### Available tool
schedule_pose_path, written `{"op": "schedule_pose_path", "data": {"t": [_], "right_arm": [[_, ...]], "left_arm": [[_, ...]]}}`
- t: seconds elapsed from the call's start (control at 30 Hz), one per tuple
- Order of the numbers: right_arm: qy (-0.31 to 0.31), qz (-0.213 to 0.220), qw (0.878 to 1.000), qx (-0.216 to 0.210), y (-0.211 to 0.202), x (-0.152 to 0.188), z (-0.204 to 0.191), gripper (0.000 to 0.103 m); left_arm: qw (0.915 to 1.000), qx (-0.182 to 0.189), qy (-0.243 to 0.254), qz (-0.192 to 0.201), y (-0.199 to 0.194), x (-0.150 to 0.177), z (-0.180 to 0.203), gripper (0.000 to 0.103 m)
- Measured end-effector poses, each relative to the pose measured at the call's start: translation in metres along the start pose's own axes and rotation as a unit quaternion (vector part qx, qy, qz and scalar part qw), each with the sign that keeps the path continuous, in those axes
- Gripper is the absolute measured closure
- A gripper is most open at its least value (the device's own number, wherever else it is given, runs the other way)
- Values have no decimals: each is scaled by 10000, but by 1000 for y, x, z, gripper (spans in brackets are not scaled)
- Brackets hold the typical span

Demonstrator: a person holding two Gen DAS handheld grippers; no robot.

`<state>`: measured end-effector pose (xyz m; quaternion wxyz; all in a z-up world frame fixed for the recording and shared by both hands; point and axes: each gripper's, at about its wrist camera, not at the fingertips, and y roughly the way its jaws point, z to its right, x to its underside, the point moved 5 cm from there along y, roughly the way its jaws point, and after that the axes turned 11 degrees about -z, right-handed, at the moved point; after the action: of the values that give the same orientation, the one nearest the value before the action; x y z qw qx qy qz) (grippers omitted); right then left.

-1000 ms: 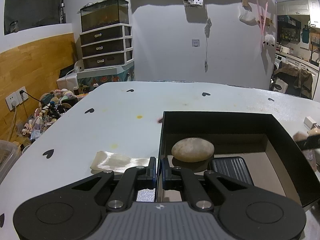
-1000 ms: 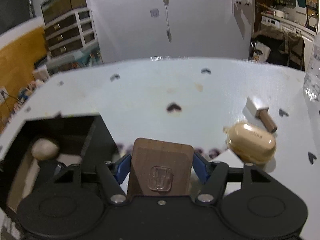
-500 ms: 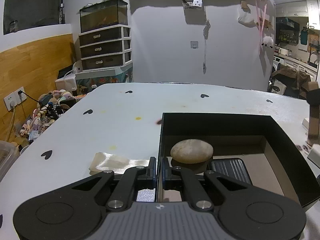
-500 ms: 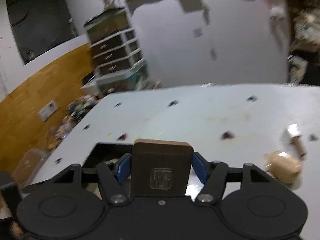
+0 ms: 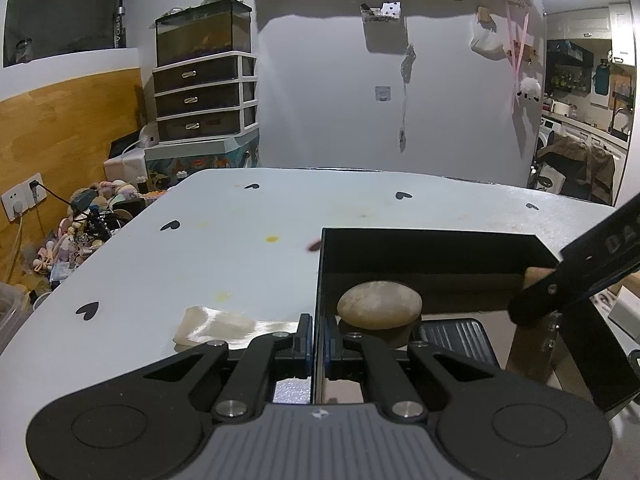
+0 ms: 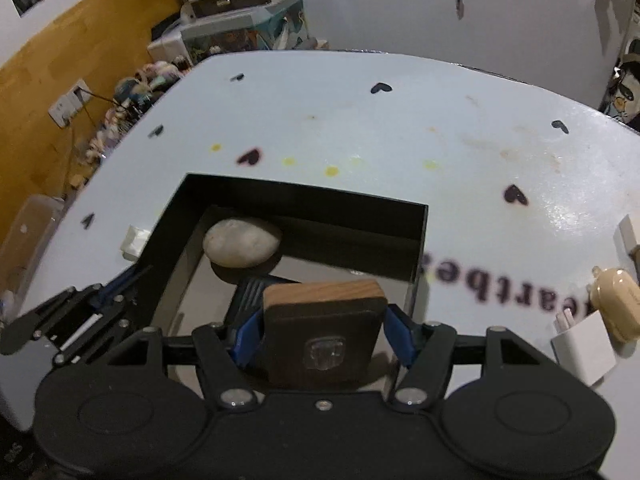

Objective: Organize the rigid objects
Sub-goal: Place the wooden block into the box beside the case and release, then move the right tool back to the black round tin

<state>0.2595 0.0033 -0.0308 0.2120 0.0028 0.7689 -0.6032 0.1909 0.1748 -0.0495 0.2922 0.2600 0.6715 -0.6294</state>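
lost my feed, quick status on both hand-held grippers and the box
Left hand-held gripper shut on black box wall. Right hand-held gripper shut on wooden block, over box. Stone inside, off to the side.

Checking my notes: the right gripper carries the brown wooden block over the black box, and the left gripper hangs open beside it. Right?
Not quite. The left gripper is shut on the black box wall, as the left wrist view shows. The right gripper does carry the brown wooden block over it.

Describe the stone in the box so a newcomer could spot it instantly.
Find the black open-topped box on the pale, heart-dotted table. Inside, in its far-left corner, lies the stone, a smooth grey-beige oval sitting on a dark round base. It is the only rounded, pale thing there; the ribbed case beside it is dark and flat.
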Motion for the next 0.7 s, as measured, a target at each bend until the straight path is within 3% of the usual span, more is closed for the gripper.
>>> {"op": "schedule_pose_path", "data": {"t": [0.23,0.43,0.7], "right_arm": [[-125,50,9989,449,10,-6,-6,36],[-125,261,9989,361,-2,-10,-6,28],[-102,428,9987,268,-16,-6,-3,27]], "left_arm": [[10000,41,-8,16,1,0,-1,98],[10000,51,-8,20,1,0,-1,98],[10000,48,-6,18,2,0,-1,98]]}}
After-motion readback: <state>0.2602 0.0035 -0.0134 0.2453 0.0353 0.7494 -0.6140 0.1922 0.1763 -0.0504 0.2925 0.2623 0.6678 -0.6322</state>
